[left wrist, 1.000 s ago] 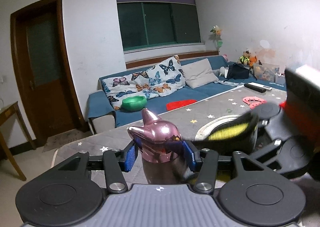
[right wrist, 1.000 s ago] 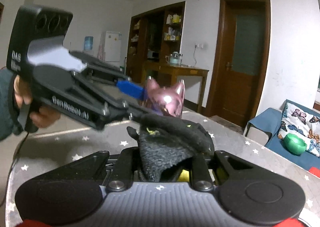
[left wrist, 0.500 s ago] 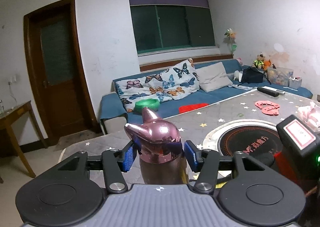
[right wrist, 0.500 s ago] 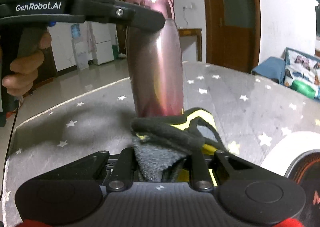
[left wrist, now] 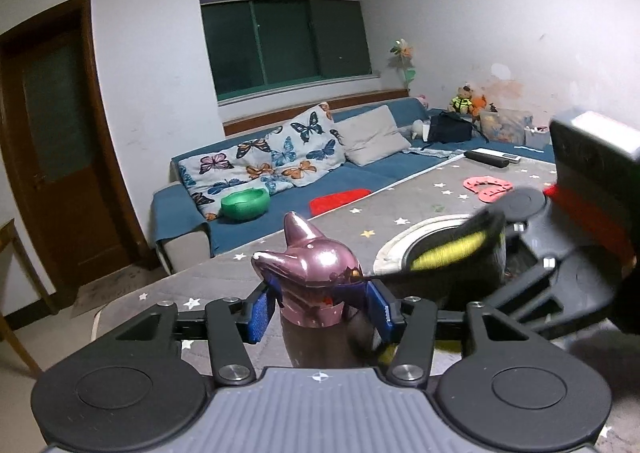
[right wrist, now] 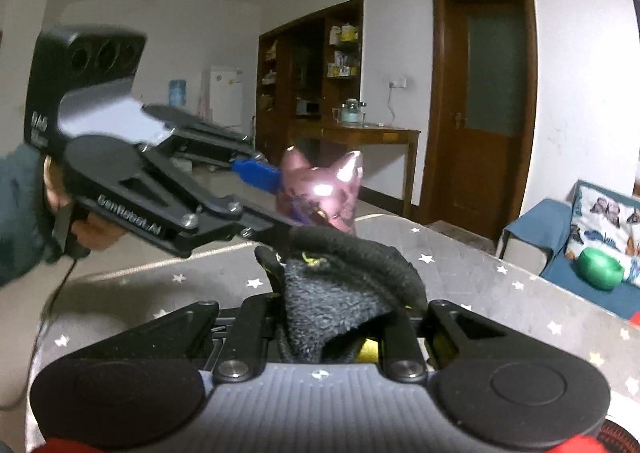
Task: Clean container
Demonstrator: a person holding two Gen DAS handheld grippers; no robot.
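Fingers, left: blue-padded fingers [left wrist: 259,308] of the left gripper [left wrist: 320,309] are clamped on the neck of the glossy pink metal bottle with a cat-ear lid [left wrist: 318,273], one pad on each side, just under the lid.
Fingers, right: right gripper [right wrist: 344,327] is clenched on a bunched dark grey fleecy cloth with black edging and yellow patches [right wrist: 340,293]; the fingertips are hidden by the fabric.
Bottle position: held upright at the near edge of the grey star-print padded table cover [left wrist: 420,205]; base is hidden, so whether it rests on the cover cannot be told.
Cloth position: seen just beside the bottle's right shoulder in the left view; contact is blurred and cannot be confirmed.
Bottle handling: judged rigid and moderately heavy if filled; the polished skin is judged slippery, so a grip under the lid flare is favoured, where the ledge stops it sliding down.
Cloth handling: judged light, limp and grippy; best pinched in a thick fold so a loose pad is left for wiping.
Shapes: lid is domed with two pointed ears; body is a smooth cylinder.
Textures: mirror highlights on the lid; nubby pile on the cloth; quilted matte cover.
Risk: bottle is judged likely to twist between the pads if wiped hard from one side.
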